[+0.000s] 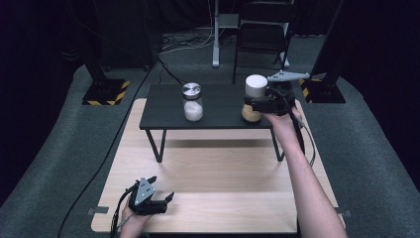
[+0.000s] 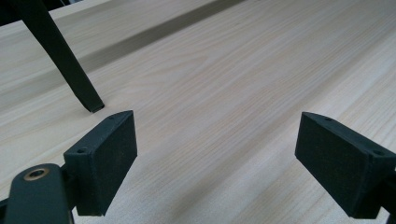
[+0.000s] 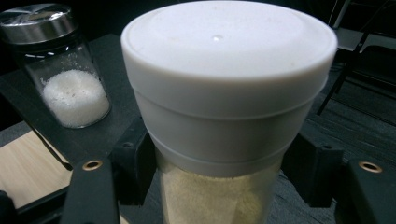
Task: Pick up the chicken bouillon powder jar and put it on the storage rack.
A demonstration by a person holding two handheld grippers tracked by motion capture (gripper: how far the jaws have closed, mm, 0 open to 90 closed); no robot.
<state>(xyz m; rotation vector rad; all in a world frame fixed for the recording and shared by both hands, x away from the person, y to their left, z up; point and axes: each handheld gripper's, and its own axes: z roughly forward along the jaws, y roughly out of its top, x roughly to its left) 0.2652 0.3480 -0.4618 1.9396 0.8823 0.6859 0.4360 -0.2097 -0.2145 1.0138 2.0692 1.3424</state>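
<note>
Your right gripper (image 3: 224, 182) clamps the white-capped jar (image 3: 229, 107) over the black shelf's (image 1: 218, 106) right end | close view shows tan powder | jar upright, cap up | your left gripper (image 1: 161, 198) gapes empty over the table (image 1: 223, 173).

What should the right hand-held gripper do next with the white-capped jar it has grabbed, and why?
Probably lift it a little higher, straight up. The right hand-held gripper is shut on the white-capped jar of tan powder, just below the cap, at the right end of the black raised shelf. The glass shaker stands well apart, so rising first should clear the shelf before any carry.
</note>
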